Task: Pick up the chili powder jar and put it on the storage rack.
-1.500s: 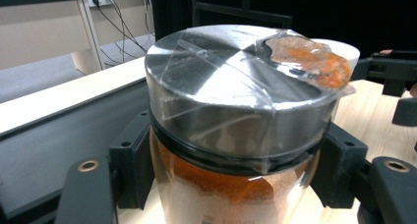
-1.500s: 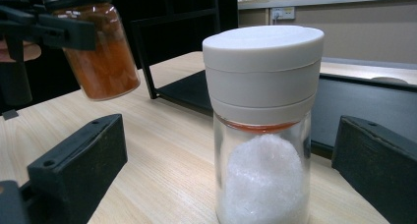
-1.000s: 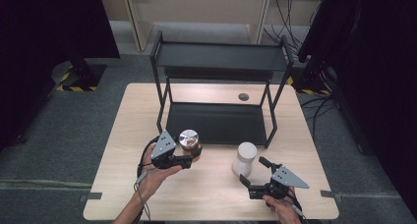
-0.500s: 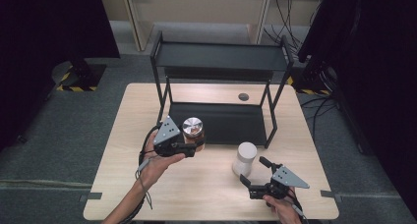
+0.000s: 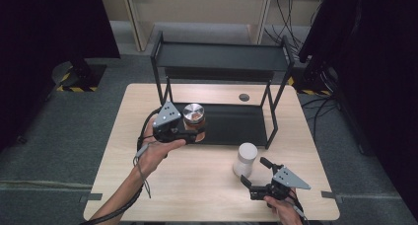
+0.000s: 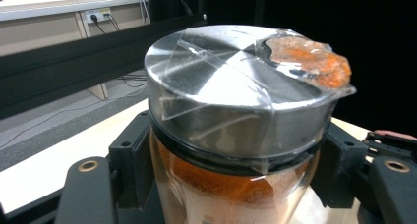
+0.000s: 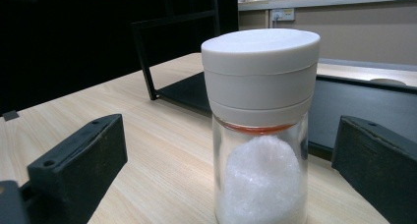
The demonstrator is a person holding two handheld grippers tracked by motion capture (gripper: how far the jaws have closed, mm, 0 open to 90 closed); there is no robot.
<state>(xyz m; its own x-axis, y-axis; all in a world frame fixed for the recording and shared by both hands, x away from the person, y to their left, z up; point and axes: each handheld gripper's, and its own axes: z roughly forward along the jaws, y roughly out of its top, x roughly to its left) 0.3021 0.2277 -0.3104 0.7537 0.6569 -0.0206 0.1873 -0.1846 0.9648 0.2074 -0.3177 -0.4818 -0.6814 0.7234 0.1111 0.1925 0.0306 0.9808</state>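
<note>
Glass spice jar in the left grip, white-capped jar waiting at the right.

Steel-lidded and filled with orange powder, the spice jar (image 5: 193,119) sits clamped between the jaws of the left hand-held gripper (image 5: 194,134), held clear of the wooden surface (image 5: 123,151) at the front left edge of the black two-tier rack (image 5: 224,62); clear tape crosses its lid (image 6: 231,81) in the left gripper view. Near the front right of the surface, the right hand-held gripper (image 5: 254,178) rests with its jaws wide apart, gripping nothing. A white-capped glass jar (image 7: 260,130) of white granules stands upright on the surface between those jaws, untouched by either.
</note>
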